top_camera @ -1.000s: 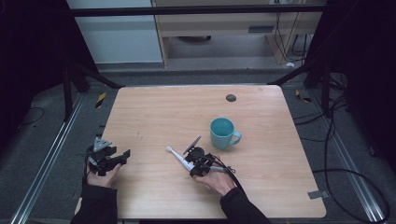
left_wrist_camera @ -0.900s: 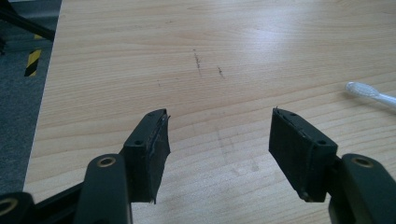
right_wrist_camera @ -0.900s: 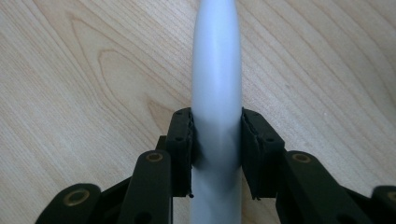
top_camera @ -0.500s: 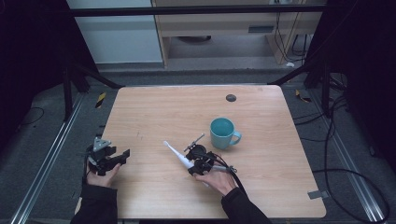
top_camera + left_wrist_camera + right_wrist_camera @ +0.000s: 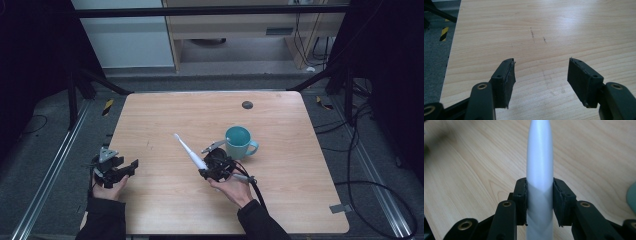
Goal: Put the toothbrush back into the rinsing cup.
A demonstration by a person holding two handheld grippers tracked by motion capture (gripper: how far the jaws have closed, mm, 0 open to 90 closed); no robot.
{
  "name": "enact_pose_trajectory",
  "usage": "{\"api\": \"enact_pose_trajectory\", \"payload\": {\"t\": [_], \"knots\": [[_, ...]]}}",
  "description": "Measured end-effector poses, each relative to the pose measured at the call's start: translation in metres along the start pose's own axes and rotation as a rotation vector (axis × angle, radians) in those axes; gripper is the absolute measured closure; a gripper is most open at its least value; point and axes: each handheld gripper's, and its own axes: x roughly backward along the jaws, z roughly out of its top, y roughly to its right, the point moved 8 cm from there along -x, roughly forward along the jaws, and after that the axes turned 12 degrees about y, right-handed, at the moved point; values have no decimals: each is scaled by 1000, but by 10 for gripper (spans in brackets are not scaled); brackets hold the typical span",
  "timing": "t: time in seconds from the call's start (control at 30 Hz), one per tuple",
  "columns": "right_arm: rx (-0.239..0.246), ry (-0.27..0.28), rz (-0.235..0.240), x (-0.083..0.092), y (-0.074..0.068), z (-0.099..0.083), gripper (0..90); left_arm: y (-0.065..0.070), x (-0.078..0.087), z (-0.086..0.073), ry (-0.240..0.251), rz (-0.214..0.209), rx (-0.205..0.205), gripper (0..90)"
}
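Wooden worktop [image 5: 165, 200] carries one teal mug [image 5: 239, 142] at three o'clock; our right tool [image 5: 202, 170] clamps one white toothbrush [image 5: 190, 153] (lifted), left tool [image 5: 131, 165] gapes empty at nine.

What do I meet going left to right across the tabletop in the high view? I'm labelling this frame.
Left tool → white toothbrush → right tool, shut on the toothbrush → teal mug.
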Motion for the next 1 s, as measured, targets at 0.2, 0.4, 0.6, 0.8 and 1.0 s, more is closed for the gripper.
{"api": "enact_pose_trajectory", "payload": {"t": [0.2, 0.4, 0.6, 0.8, 1.0], "knots": [[8, 103, 10, 9, -2, 20, 665, 1, 0, 0, 1, -2, -3, 384], [20, 218, 19, 16, -5, 45, 665, 1, 0, 0, 3, -4, -7, 385], [40, 314, 20, 23, -8, 64, 665, 1, 1, 1, 14, -6, -7, 387], [40, 432, 4, 31, -4, 76, 665, 1, 0, 1, 13, -7, -5, 387], [22, 472, -34, 37, 13, 80, 665, 2, 0, 1, 9, -9, -6, 388]]}}
